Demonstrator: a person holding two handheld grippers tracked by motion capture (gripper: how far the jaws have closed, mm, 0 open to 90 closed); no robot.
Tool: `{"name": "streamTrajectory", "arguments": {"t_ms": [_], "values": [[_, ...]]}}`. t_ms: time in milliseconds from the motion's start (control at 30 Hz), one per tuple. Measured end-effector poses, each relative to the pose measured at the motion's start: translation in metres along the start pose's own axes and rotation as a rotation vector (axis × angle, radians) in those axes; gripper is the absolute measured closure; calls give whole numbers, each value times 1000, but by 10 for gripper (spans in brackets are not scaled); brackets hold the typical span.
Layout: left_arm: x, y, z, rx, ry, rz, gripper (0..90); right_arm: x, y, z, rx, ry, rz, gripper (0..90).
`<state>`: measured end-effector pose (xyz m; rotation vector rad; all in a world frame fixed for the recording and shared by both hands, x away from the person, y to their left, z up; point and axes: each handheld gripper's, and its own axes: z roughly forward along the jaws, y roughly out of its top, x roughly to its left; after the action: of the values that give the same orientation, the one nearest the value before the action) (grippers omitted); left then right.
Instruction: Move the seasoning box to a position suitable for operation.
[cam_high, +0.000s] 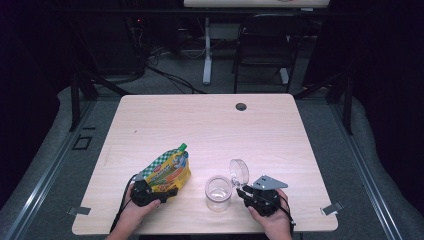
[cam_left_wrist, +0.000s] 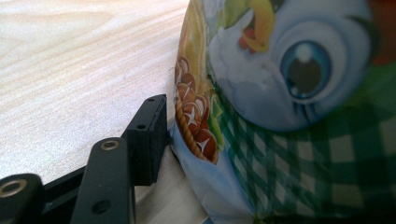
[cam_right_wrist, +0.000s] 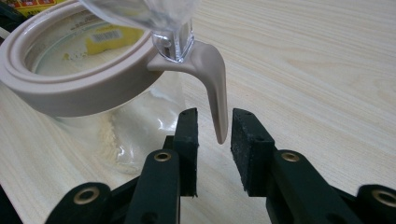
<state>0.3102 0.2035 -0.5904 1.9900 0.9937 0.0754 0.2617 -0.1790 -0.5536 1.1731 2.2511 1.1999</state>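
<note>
While the right tongs straddle the jar's latch unclenched and the left tongs pinch the pouch, a skewed squeeze could tip the jar.

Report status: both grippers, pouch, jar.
Left gripper shut on pouch. Right gripper open, fingers straddling jar handle. Lid flipped open.

Colourful spouted pouch lying on table, clear jar upright beside it, lid open
</note>
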Motion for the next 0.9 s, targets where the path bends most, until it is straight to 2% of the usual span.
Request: {"name": "streamTrajectory", "arguments": {"t_ms": [467, 633, 900], "values": [[0, 0, 0, 2, -21, -3, 535, 0, 0, 0, -2, -3, 1, 720], [0, 0, 1, -2, -23, -9, 554, -1, 0, -1, -6, -1, -1, 720], [-3, 2, 0, 9, -9, 7, 562, -1, 1, -2, -18, -5, 4, 720]]}}
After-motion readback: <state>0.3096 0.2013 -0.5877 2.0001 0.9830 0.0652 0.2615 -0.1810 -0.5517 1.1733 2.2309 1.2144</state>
